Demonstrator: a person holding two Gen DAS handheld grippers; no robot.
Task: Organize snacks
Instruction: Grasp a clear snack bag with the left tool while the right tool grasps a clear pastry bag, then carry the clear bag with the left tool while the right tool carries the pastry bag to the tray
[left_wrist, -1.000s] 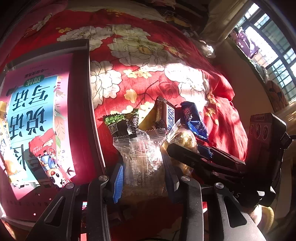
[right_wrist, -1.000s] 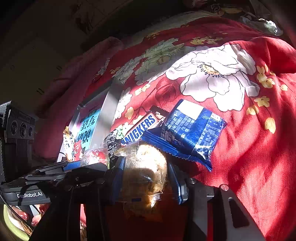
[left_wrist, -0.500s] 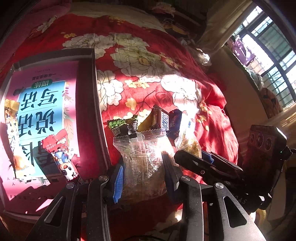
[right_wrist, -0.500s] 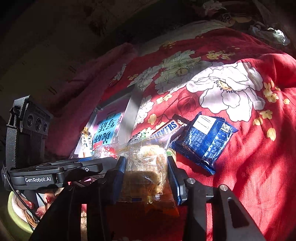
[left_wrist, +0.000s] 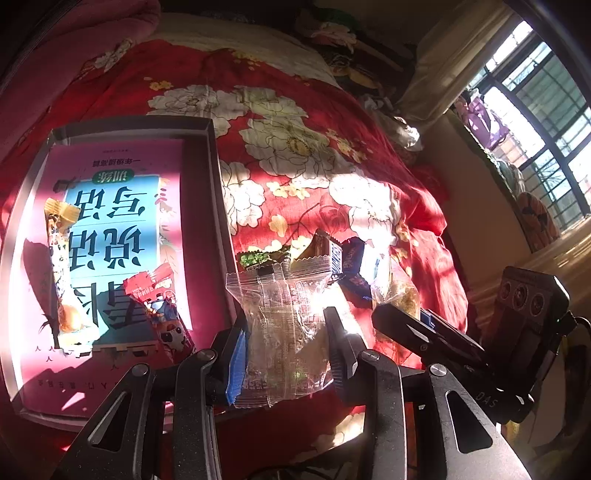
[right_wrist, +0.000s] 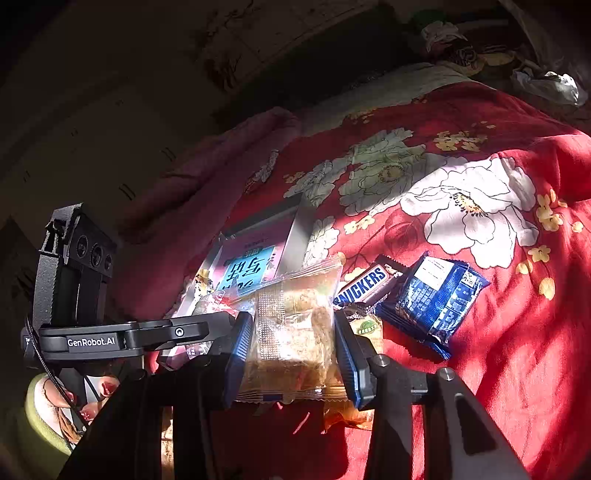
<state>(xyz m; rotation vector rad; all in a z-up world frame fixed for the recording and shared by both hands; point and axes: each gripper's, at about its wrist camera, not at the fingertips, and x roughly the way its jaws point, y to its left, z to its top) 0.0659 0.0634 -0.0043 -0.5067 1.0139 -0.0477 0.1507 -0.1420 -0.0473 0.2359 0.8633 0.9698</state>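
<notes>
My left gripper (left_wrist: 286, 332) is shut on a clear-wrapped snack (left_wrist: 284, 325) and holds it above the red floral bedspread. My right gripper (right_wrist: 293, 339) is shut on a clear-wrapped cake (right_wrist: 291, 332), also lifted. A grey tray (left_wrist: 214, 177) with a pink and blue book in it lies to the left; it holds an orange-striped snack stick (left_wrist: 62, 273) and a red snack packet (left_wrist: 159, 306). On the bedspread lie a Snickers bar (right_wrist: 365, 284), a blue packet (right_wrist: 436, 299) and a green-labelled packet (left_wrist: 258, 258).
The right gripper's body (left_wrist: 480, 339) shows at the right of the left wrist view, and the left gripper's body (right_wrist: 110, 332) at the left of the right wrist view. A window (left_wrist: 535, 110) and sill are at the far right. A pink blanket (right_wrist: 207, 166) lies behind the tray.
Both grippers have risen and pulled back with their snacks. The tray's inside with its two snacks has come into the left wrist view.
</notes>
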